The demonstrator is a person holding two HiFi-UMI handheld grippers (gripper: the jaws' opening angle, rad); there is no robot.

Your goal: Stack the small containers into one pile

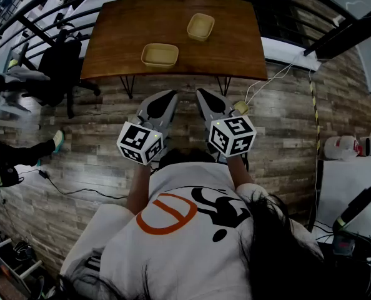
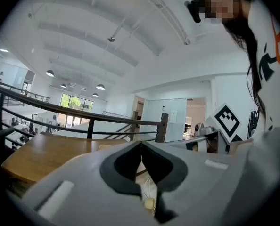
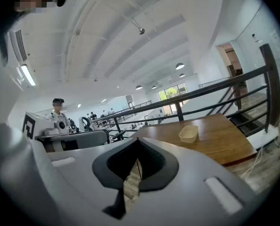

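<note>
We are holding left tool (image 1: 168,96) and right tool (image 1: 203,94) mid-frame, both pressed together, empty; near container (image 1: 160,55) and far container (image 1: 200,26) lying apart on desk (image 1: 120,33), upper frame.

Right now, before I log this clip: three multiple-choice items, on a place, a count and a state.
1. Where are the left gripper and right gripper?
A) Over the floor, short of the table
B) Over the containers
C) Under the table
2. How many containers are on the table?
A) One
B) Two
C) Four
3. How do the jaws stand?
A) Both wide open
B) Left holding a container
C) Both shut, empty
Key: 1 A, both hang before the table's edge; 2 B, near container and far container, apart; 3 C, both jaw pairs meet on nothing.
</note>
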